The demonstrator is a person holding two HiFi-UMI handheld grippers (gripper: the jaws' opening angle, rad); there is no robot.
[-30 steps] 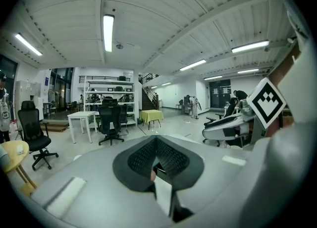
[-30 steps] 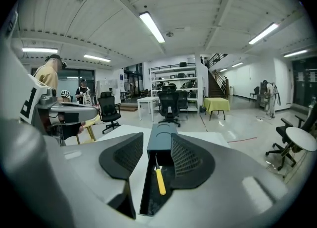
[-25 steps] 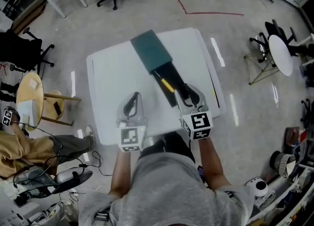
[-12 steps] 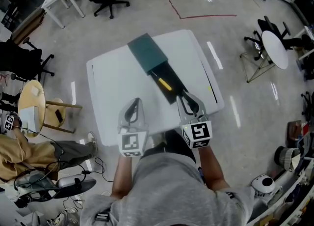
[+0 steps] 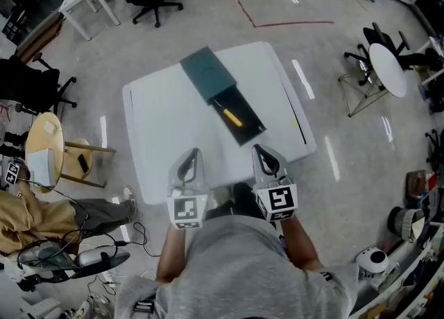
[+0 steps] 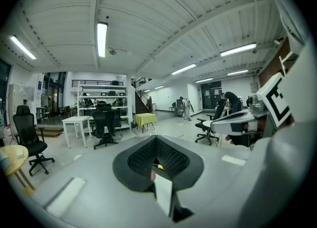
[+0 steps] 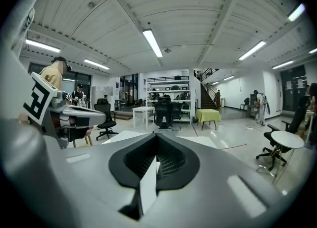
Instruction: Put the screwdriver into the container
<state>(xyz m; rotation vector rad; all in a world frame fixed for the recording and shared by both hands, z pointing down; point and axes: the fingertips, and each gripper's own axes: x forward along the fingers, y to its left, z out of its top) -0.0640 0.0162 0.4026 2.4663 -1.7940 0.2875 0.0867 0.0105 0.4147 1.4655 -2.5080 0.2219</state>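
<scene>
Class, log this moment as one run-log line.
screwdriver: in container | left tongs: shut, empty | right tongs: shut, empty

Matt dark container (image 5: 208,75), smooth table (image 5: 163,123), glossy floor (image 5: 333,47)

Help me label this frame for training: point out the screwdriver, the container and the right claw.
screwdriver (image 5: 234,118), head view, on its yellow handle.
container (image 5: 207,73), head view, on its dark green top.
right claw (image 5: 259,151), head view, at its closed tips.
</scene>
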